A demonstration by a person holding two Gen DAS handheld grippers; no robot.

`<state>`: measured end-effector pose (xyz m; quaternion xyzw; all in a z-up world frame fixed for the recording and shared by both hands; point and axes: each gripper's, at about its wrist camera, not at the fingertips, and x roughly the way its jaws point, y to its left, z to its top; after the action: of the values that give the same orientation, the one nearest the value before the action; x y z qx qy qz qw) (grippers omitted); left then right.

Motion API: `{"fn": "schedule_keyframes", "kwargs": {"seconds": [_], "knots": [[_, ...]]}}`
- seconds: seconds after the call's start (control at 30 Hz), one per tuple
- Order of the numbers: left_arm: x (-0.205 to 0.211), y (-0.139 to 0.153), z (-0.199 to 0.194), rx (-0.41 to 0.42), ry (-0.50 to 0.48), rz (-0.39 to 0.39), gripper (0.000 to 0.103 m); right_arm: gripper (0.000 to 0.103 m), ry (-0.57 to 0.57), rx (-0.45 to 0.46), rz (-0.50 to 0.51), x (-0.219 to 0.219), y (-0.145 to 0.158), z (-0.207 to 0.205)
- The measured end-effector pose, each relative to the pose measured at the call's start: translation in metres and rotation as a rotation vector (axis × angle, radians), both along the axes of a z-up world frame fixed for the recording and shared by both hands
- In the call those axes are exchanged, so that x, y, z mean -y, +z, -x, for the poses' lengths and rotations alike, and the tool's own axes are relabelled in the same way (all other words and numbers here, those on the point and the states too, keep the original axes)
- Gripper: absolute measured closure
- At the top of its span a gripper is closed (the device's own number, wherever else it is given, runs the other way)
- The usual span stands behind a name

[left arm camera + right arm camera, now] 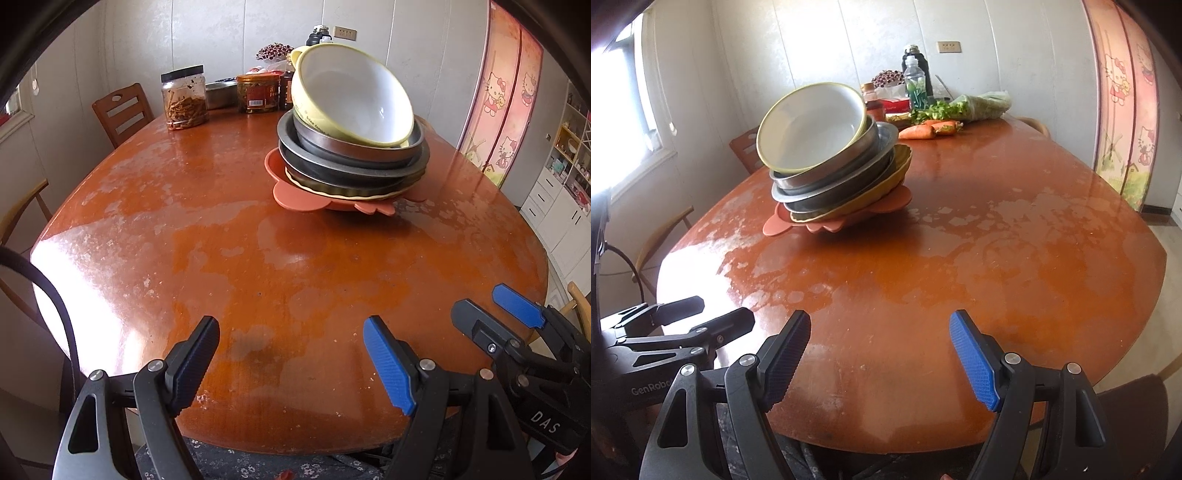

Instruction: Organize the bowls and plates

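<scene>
Orange-brown wooden table [229, 266] carries a leaning stack of dishes [351, 147] at its far middle, a cream bowl [354, 96] tilted on top. The left gripper [291, 354] and right gripper [879, 350] hover near the table's near edge, jaws spread wide, holding nothing.

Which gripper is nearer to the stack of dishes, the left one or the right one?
Neither clearly. The left gripper and right gripper both hover open at the near table edge, side by side, far from the stack of dishes. It sits right of the left, left of the right.
</scene>
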<state>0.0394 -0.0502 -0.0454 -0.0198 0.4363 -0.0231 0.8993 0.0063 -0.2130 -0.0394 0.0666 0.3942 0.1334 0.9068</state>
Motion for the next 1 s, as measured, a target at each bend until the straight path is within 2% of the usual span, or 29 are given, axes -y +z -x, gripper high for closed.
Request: {"fn": "schedule_keyframes", "kwargs": {"seconds": [1.0], "knots": [[-0.001, -0.0019, 0.0008, -0.008, 0.008, -0.011, 0.023, 0.024, -0.016, -0.008, -0.002, 0.0032, -0.001, -0.0021]]}}
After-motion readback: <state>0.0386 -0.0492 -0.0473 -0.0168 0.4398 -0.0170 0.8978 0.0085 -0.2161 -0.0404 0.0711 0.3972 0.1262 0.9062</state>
